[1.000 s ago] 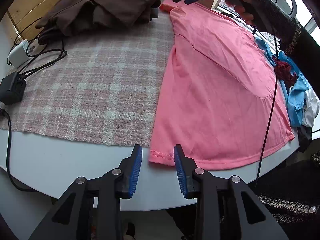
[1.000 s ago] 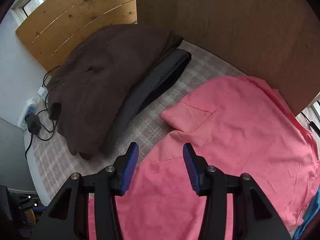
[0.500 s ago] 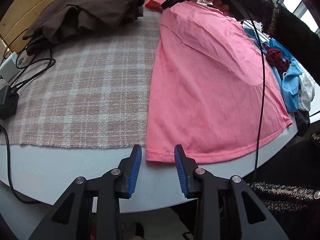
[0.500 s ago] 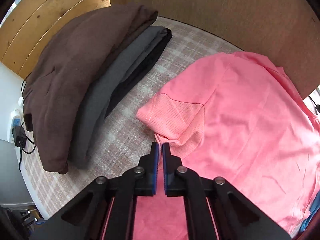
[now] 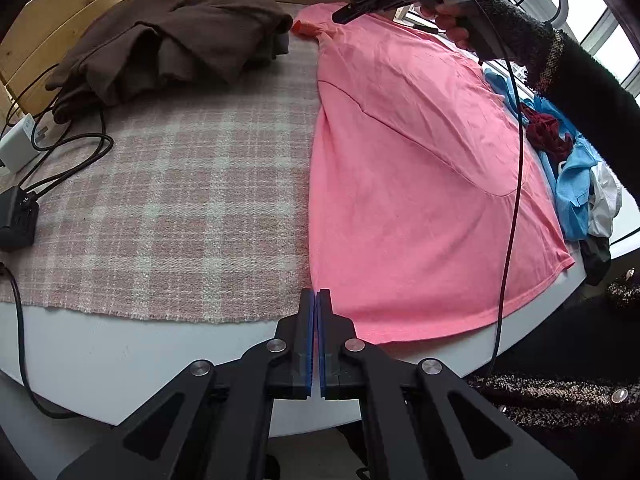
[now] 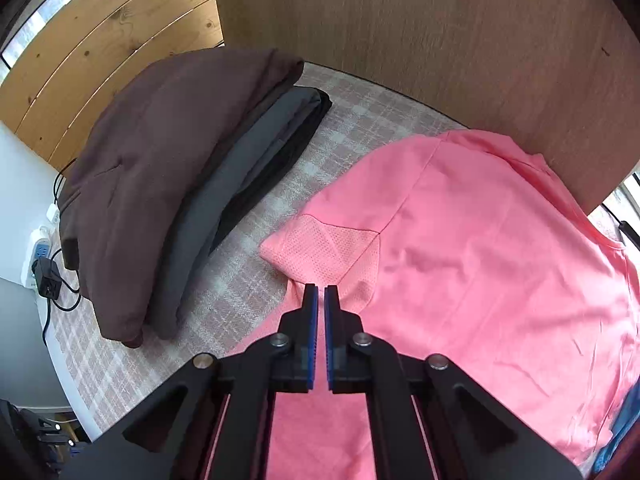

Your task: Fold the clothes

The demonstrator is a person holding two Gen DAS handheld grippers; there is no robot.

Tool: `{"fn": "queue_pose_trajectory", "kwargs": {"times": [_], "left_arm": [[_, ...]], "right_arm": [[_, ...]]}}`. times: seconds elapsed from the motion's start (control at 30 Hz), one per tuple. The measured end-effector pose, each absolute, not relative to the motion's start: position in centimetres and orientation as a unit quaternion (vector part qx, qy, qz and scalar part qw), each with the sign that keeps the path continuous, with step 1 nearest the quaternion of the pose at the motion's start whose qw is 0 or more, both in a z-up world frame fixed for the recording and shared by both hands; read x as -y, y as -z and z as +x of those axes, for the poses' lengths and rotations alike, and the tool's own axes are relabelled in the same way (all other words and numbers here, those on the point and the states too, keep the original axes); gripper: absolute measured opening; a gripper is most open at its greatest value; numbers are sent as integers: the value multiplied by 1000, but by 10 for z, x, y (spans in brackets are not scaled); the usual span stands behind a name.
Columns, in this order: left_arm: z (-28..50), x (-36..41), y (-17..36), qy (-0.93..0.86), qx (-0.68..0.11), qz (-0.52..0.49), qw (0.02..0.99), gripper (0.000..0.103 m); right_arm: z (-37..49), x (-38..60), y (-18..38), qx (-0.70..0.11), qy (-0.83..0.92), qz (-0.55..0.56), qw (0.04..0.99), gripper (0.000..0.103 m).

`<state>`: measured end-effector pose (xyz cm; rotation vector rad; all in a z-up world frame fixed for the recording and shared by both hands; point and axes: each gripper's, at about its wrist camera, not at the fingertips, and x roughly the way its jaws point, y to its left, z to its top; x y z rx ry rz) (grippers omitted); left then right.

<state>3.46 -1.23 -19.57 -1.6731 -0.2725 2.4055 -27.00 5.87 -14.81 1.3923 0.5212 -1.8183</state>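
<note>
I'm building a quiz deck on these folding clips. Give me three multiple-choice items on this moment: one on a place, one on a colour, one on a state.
1. Where does the folded dark pile lie?
A. On the plaid cloth beside the shirt
B. On top of the shirt
C. On the floor

2. What colour is the spread-out shirt?
A. Green
B. Pink
C. White

3. How do the left tongs stand?
A. Wide open
C. Out of view
B. Shut at the shirt's hem corner

Answers:
1 A: the dark pile rests on the plaid cloth, apart from the shirt.
2 B: the shirt is pink.
3 B: the left tongs have their jaws together at the hem corner; the right tongs are likewise shut at the sleeve.
</note>
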Motion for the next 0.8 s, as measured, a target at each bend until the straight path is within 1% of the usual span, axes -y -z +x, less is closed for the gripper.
{"fn": "queue_pose_trajectory", "kwargs": {"times": [0.03,0.07,0.1,0.13,0.2,0.3,0.33,0.4,0.43,0.47,0.57,0.7,0.73,0.8], "left_arm": [[35,14,195,-814,98,-564,99,1],[36,15,194,-814,103,-563,100,1],[37,16,194,-814,107,-562,99,1],[35,16,196,-814,106,-563,97,1],[33,16,198,-813,106,-565,95,1],[33,16,198,-814,110,-562,97,1],[34,16,198,-814,112,-561,98,1],[35,17,199,-814,119,-560,98,1],[36,18,200,-814,124,-560,97,1],[37,19,201,-813,129,-559,97,1],[44,26,199,-813,157,-552,98,1],[56,45,197,-808,226,-534,105,1],[56,47,197,-807,228,-535,103,1],[56,51,199,-805,231,-537,97,1]], "right_arm": [[-268,-54,149,-213,709,552,384,9],[-266,-49,151,-221,707,558,375,24],[-263,-44,152,-231,707,559,367,33],[-260,-38,153,-245,709,553,362,46],[-254,-24,155,-278,714,538,352,48],[-245,-5,164,-355,720,498,328,48],[-244,1,168,-376,719,488,321,48],[-251,3,176,-372,714,496,325,46],[-255,2,178,-356,713,502,336,29],[-259,-3,175,-329,713,511,351,4],[-271,-29,154,-244,726,521,376,4],[-291,-77,112,-121,740,519,410,3],[-296,-87,102,-95,745,513,415,3],[-301,-91,90,-73,755,497,420,3]]}}
